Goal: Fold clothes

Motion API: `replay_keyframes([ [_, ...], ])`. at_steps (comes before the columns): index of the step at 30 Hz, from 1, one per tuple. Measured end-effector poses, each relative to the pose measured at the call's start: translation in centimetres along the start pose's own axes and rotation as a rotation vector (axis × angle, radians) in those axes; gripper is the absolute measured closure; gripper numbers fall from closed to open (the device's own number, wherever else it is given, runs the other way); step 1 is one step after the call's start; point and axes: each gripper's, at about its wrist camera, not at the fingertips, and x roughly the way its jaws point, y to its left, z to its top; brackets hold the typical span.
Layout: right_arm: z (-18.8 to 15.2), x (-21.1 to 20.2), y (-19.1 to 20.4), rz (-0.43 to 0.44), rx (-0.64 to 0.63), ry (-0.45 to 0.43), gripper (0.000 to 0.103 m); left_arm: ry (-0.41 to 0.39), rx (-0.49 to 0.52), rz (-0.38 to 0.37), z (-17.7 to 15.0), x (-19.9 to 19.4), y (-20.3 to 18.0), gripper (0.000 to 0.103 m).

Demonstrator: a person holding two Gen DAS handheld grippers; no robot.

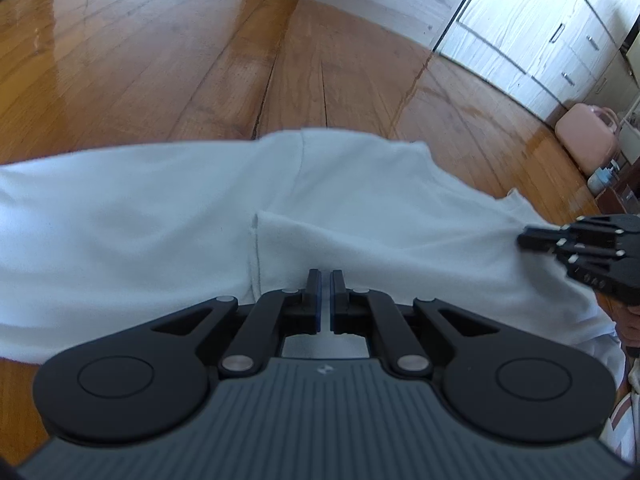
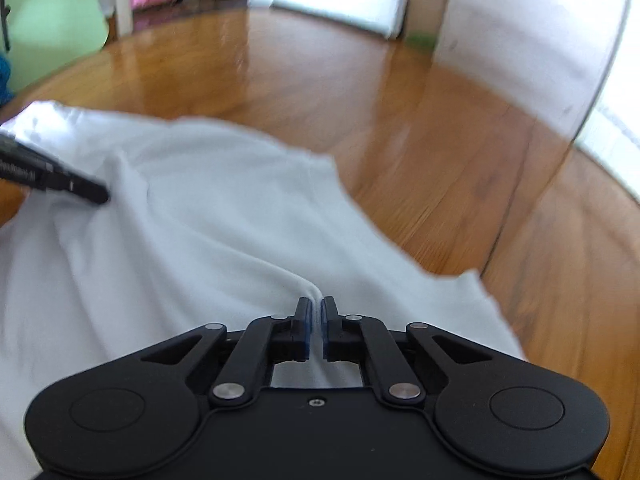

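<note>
White garment (image 1: 160,216) spread across wooden floor (image 1: 160,60), rumpled and lifted at near edge. Pinched in left gripper (image 1: 325,280) and in right gripper (image 2: 316,306), each pressed together on a fold of cloth. Pale cabinets (image 1: 540,32) far right.

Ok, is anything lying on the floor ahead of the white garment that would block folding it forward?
Nothing visible does. Both claws, left claw and right claw, are shut on the white fabric garment, and the glossy wooden floor ahead looks bare.
</note>
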Motion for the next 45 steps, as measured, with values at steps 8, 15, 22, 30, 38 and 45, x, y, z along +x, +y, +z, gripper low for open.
replay_keyframes([
  [8, -0.5, 0.8, -0.7, -0.222, 0.019, 0.032, 0.090, 0.000, -0.011, 0.008, -0.3, 0.2, -0.1, 0.099],
  [15, -3.9, -6.5, -3.3, -0.198, 0.376, -0.022, 0.045, 0.016, -0.078, -0.052, -0.5, 0.7, 0.1, 0.074],
  [22, -11.1, -10.9, 0.1, -0.256, 0.144, 0.079, 0.042, -0.019, -0.048, -0.068, -0.7, 0.9, -1.2, 0.074],
  [30, -13.2, -9.6, -0.2, -0.455, 0.121, 0.159, 0.046, -0.077, 0.118, 0.015, -0.9, 0.8, -3.6, 0.099],
  [38, -12.8, -12.0, -1.8, -0.535, 0.204, 0.045, 0.084, -0.089, 0.045, 0.136, 0.6, -0.6, -1.8, 0.099],
  [45, -13.6, -13.8, -4.0, -0.346, 0.364, 0.083, 0.070, -0.008, -0.002, 0.146, 0.2, 0.9, -0.4, 0.093],
])
